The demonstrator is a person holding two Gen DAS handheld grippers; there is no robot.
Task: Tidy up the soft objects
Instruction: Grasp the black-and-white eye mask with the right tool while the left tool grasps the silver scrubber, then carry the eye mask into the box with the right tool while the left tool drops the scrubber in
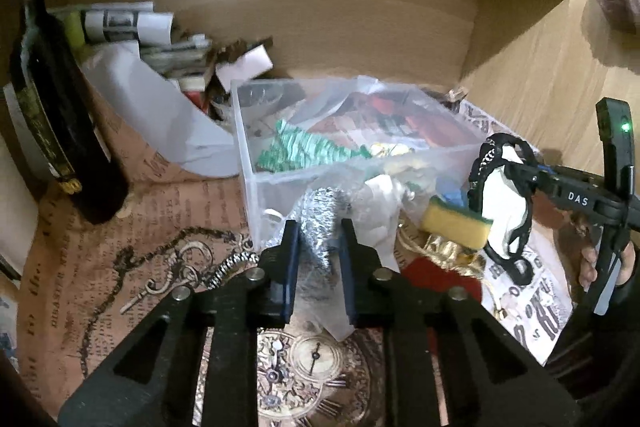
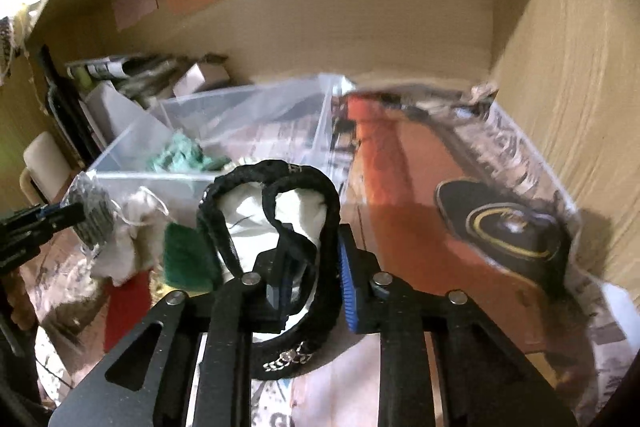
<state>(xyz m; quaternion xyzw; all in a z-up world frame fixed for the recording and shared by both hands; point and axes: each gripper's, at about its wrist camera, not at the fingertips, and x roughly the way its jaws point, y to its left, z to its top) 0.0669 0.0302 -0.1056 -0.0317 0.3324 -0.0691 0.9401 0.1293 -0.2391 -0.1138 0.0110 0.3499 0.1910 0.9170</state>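
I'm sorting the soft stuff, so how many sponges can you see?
1. The yellow sponge with a green scrub side lies just in front of the clear plastic box, beside the right claw. Others may be hidden.

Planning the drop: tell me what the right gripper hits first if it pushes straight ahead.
Probably the clear box. The right gripper, shut on the black-and-white cloth, points at the box's near right end, though depth is unclear and it could slip past onto the paper beside it.

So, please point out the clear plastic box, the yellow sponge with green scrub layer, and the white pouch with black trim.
Clear plastic box (image 1: 256,183): left wrist view, front wall.
Yellow sponge with green scrub layer (image 1: 452,223): left wrist view, yellow face.
White pouch with black trim (image 2: 248,211): right wrist view, white fabric.
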